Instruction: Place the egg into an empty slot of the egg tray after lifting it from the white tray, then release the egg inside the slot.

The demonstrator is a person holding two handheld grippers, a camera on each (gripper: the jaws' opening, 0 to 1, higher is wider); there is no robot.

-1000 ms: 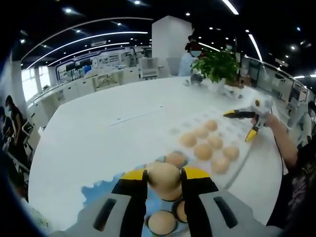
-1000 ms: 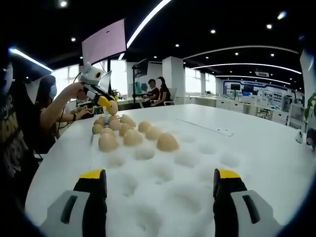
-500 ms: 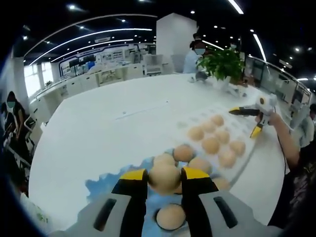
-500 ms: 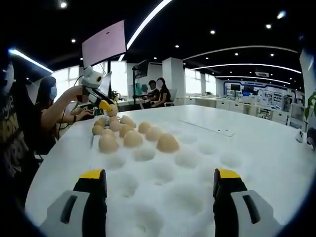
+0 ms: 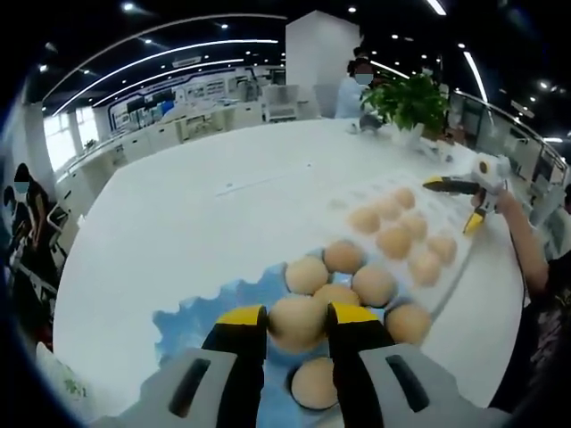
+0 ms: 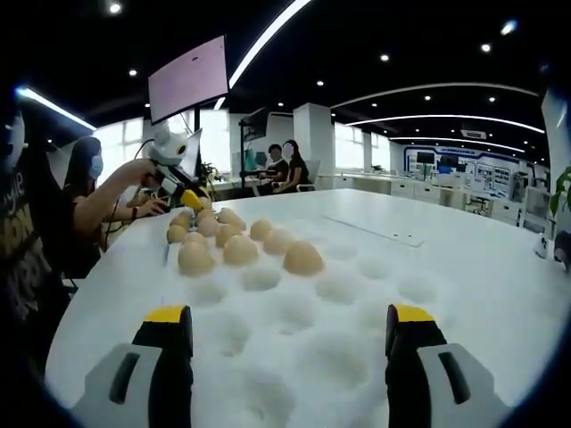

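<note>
My left gripper (image 5: pixel 297 314) is shut on a tan egg (image 5: pixel 297 325), held above a blue-bottomed tray (image 5: pixel 201 316) where several more eggs (image 5: pixel 343 257) lie. To the right lies the white egg tray (image 5: pixel 464 259), with several eggs (image 5: pixel 393 241) in its slots. My right gripper (image 6: pixel 288 316) hangs open and wide over empty slots (image 6: pixel 343 287) of the egg tray (image 6: pixel 294 357), nothing between its jaws. Filled slots (image 6: pixel 239 250) sit further back. In the left gripper view the right gripper (image 5: pixel 446 207) hovers at the egg tray's far side; in the right gripper view the left gripper (image 6: pixel 181 189) sits beyond the eggs.
Everything rests on a large round white table (image 5: pixel 196 223). A potted plant (image 5: pixel 409 100) stands at its far edge with a person behind it. Seated people (image 6: pixel 285 169) and a wall screen (image 6: pixel 189 78) are in the background. A long flat strip (image 6: pixel 370 230) lies on the table.
The left gripper has lifted further with the egg still clamped; more of the tray's eggs show below it. The right gripper has stayed put, open.
</note>
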